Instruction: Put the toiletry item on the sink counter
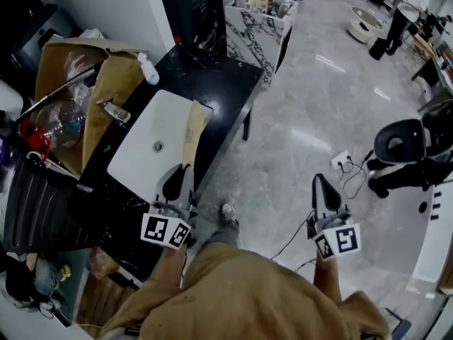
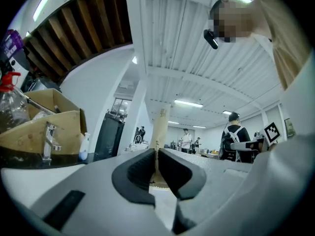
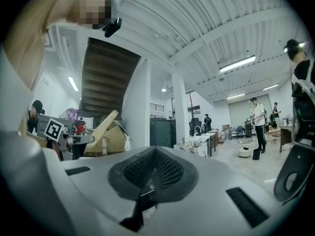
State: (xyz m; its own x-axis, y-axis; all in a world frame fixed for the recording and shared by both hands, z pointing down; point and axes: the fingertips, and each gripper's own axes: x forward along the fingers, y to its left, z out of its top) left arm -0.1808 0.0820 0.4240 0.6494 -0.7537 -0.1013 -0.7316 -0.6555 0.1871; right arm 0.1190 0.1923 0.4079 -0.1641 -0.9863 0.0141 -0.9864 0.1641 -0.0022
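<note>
Head view: your left gripper clamps a long flat beige toiletry pack, centre-left, over the right rim of the white sink basin. Your right gripper hangs lower right.
Left gripper view: the jaws pinch the pack's end at centre.
Right gripper view: the jaws are closed and empty.

Glossy grey tile floor with glare streaks. Marble-pattern cabinet at the far end. White column, dark stair underside, ribbed white ceiling, strip lights on. Black office chair at right.
</note>
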